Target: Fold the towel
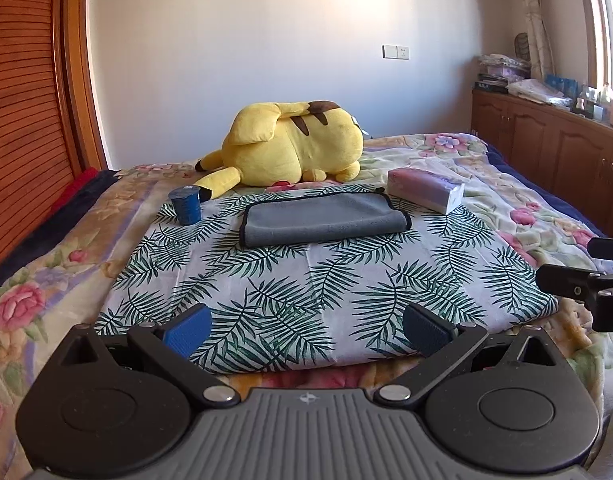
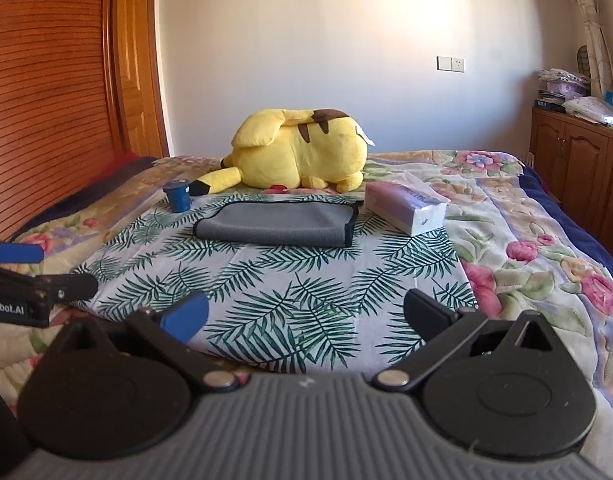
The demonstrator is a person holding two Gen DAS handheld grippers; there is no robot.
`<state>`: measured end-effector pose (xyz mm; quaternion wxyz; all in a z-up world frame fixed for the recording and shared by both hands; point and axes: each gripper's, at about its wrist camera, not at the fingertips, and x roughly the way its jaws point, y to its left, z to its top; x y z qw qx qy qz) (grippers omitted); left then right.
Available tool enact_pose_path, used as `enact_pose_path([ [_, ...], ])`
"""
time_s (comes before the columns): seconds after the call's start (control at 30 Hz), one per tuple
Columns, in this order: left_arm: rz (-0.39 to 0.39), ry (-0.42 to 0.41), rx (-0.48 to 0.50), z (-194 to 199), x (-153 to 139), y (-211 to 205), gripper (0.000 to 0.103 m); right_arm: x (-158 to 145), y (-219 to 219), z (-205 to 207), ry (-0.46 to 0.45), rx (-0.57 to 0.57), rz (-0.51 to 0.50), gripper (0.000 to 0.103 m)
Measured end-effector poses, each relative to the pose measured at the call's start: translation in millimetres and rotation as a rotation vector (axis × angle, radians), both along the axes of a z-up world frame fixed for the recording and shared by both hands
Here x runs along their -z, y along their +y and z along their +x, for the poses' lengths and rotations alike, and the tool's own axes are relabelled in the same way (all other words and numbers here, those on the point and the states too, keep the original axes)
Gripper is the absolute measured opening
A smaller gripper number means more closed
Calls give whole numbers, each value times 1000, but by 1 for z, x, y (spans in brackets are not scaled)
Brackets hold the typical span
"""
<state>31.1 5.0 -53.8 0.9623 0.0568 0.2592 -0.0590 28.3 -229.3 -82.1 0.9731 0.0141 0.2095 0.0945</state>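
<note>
Seeing grey towel [image 1: 324, 218] folded flat, centre frame in both views, on palm-leaf cloth [image 1: 306, 280] over bed [image 1: 46, 280]. My left gripper [image 1: 306, 326] fingers spread wide, released, holding nothing; right gripper [image 2: 306, 318] same. Left view shows right gripper's tip at right edge, cut off; right view shows left gripper at left edge with blue pad. Blue cup [image 1: 185, 204] left of towel, tissue pack [image 1: 426, 190] right, yellow plush [image 1: 294, 146] behind. Tissue pack lettering unreadable.
</note>
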Motion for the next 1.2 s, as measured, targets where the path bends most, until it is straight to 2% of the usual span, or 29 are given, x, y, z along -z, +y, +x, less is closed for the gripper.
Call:
enact_pose_path([
  [0.4, -15, -57, 8, -4, -19, -1, 87, -9, -5, -6, -24, 33, 26, 103],
  [0.7, -44, -105, 4, -7, -28, 3, 87, -16, -6, -10, -91, 51, 24, 103],
  [1.2, -35, -177, -5, -12, -37, 3, 87, -24, -11, -13, -146, 59, 39, 103],
])
